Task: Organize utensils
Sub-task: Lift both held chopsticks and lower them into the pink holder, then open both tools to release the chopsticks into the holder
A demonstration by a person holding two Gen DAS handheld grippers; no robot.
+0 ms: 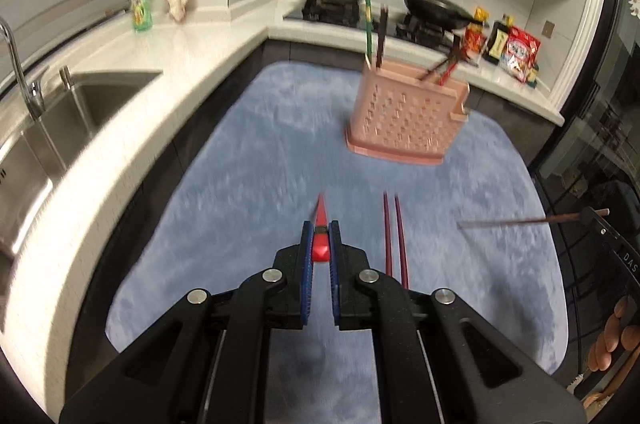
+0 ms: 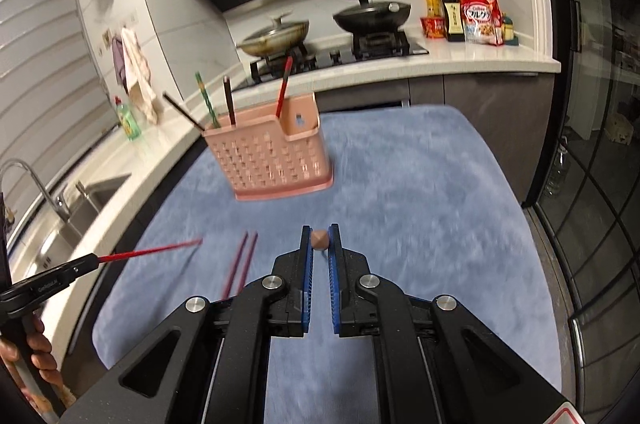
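A pink perforated utensil holder (image 1: 404, 116) (image 2: 276, 160) stands on the blue mat (image 1: 280, 152) (image 2: 420, 204), with several chopsticks upright in it. My left gripper (image 1: 321, 236) is shut on a red chopstick (image 1: 321, 224) that points forward above the mat; it shows from the side in the right wrist view (image 2: 152, 251). My right gripper (image 2: 320, 238) is shut on a brown chopstick (image 2: 320, 239), seen end-on; in the left wrist view it juts in from the right (image 1: 520, 222). A dark red chopstick pair (image 1: 394, 236) (image 2: 240, 262) lies on the mat between the grippers.
A white counter (image 1: 192, 64) curves around the mat, with a steel sink (image 1: 60, 112) and tap at left and a green soap bottle (image 1: 141, 6). Two pans sit on the stove (image 2: 340, 48) behind the holder. Food packets (image 2: 468, 16) stand at the back right. A glass door is at right.
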